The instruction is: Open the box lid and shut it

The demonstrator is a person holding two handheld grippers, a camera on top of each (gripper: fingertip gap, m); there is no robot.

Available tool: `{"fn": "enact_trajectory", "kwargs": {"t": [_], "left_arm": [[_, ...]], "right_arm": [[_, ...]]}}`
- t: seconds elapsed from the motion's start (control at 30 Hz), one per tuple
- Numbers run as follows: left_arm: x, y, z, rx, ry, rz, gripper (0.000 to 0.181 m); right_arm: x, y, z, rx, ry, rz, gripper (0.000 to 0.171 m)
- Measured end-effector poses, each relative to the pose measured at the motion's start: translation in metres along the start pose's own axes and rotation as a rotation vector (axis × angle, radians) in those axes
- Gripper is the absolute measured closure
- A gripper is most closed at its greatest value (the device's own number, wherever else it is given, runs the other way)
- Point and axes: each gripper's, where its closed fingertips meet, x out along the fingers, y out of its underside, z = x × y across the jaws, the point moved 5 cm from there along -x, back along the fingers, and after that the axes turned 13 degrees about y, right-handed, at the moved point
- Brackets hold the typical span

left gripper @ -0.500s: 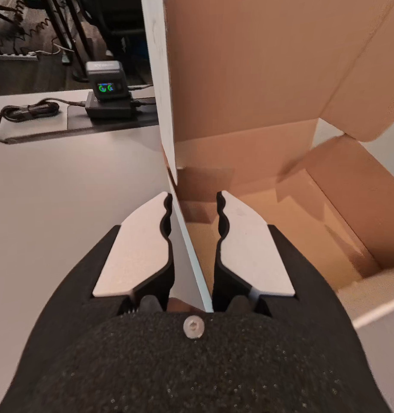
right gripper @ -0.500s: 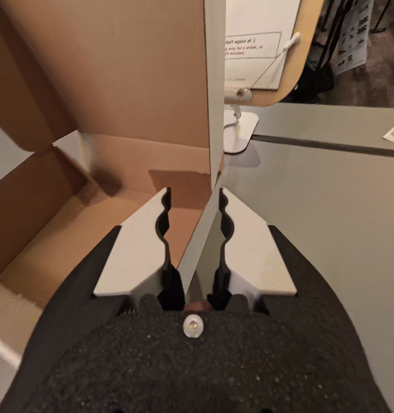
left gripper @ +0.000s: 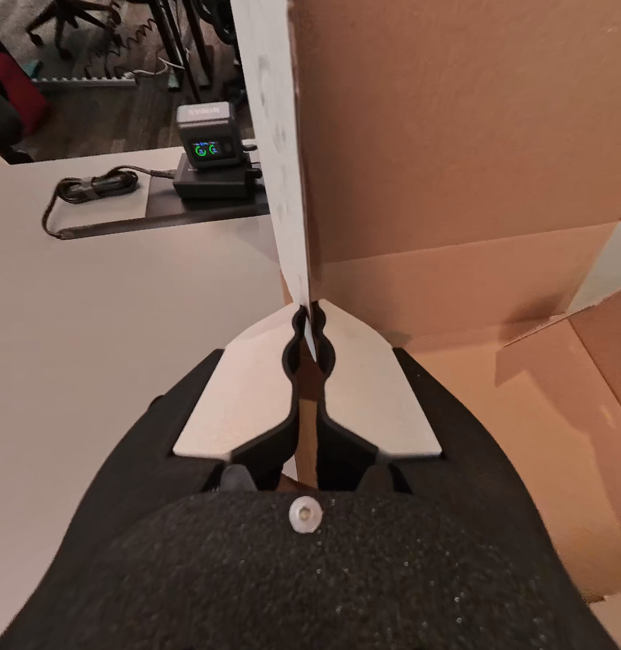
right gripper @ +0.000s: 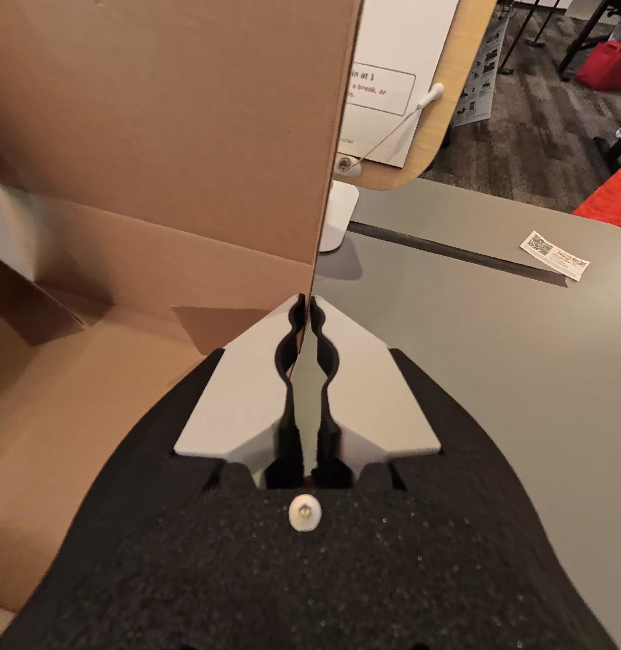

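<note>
So both grippers just clamped down. Half a second back the jaws were spread either side of the cardboard; now the left gripper [left gripper: 308, 309] and right gripper [right gripper: 307, 300] each have their jaws pinched together on a side edge of the box lid [left gripper: 442, 123], which stands upright toward 12 o'clock. The box [left gripper: 513, 404] sits open on the table [left gripper: 108, 316], empty as far as I can see. My guess: opening's done, and swinging the lid down comes next.
</note>
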Motion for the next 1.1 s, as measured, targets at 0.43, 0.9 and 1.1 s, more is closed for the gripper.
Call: {"fn": "enact_trajectory", "kwargs": {"t": [0.43,0.9,1.1], "left_arm": [[-0.044,0.044,-0.028,0.111,0.004,-0.004,0.177],[-0.044,0.025,-0.019,0.127,0.018,0.044,0.178],[-0.038,0.008,-0.016,0.052,0.055,0.036,0.178]], "right_arm": [[-0.042,0.029,0.023,-0.048,-0.035,0.025,0.166],[-0.028,0.012,0.011,-0.142,-0.053,0.101,0.168],[-0.032,-0.002,0.006,-0.061,-0.117,0.167,0.167]]}}
